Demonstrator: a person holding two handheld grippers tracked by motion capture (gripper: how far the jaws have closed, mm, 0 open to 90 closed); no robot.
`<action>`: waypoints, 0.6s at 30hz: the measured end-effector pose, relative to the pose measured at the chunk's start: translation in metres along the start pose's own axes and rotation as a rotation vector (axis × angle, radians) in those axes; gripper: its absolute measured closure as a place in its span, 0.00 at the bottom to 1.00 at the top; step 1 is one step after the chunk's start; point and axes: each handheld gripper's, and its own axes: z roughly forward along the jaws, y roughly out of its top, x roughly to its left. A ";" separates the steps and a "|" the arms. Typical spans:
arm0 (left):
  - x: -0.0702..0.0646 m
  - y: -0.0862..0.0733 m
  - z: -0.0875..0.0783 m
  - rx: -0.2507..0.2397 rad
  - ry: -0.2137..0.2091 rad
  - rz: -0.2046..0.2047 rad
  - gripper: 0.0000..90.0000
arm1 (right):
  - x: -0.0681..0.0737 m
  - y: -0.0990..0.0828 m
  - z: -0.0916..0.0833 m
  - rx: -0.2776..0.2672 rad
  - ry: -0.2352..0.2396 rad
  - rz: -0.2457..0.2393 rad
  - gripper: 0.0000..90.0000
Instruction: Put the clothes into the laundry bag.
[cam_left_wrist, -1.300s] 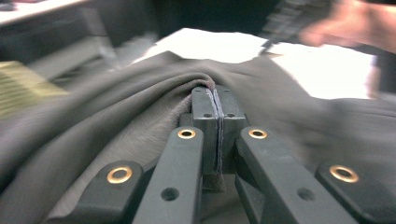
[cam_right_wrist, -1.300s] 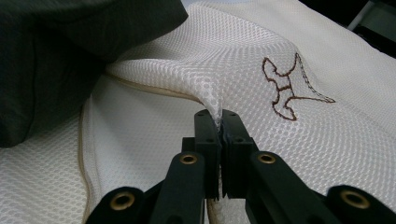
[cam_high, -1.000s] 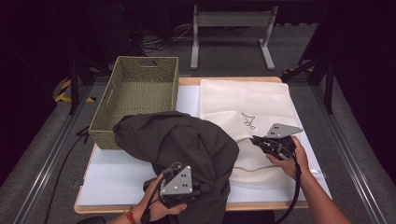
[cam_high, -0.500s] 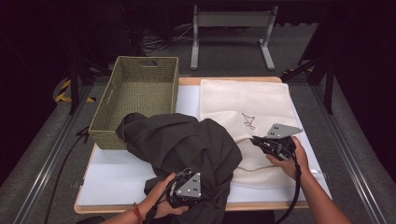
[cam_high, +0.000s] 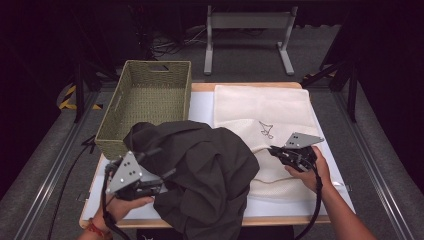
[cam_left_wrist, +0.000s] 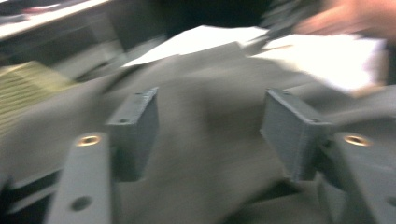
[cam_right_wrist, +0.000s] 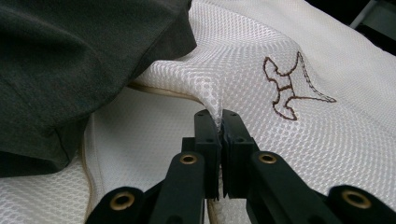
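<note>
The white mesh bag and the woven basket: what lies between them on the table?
In the high view, the dark garment lies between the white mesh bag and the woven basket, overlapping the bag's near-left edge.

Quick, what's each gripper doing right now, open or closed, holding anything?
Left gripper: open, jaws just opened, dark garment lies beyond them, not pinched.
Right gripper: shut on a fold of the white mesh bag.

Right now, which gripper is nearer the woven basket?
Left. The left gripper sits at the dark garment's near-left edge, just below the woven basket's front corner. The right gripper pinches the white mesh bag across the table.
</note>
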 end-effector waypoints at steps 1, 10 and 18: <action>0.007 -0.003 0.002 0.032 0.039 0.007 0.27 | 0.000 0.000 0.000 0.000 0.000 -0.001 0.97; 0.036 -0.016 0.031 0.133 0.068 -0.021 0.27 | -0.001 0.000 0.001 0.001 0.003 0.003 0.97; 0.045 -0.013 0.040 0.142 0.028 -0.007 0.99 | -0.001 -0.001 0.001 0.003 0.003 0.002 0.97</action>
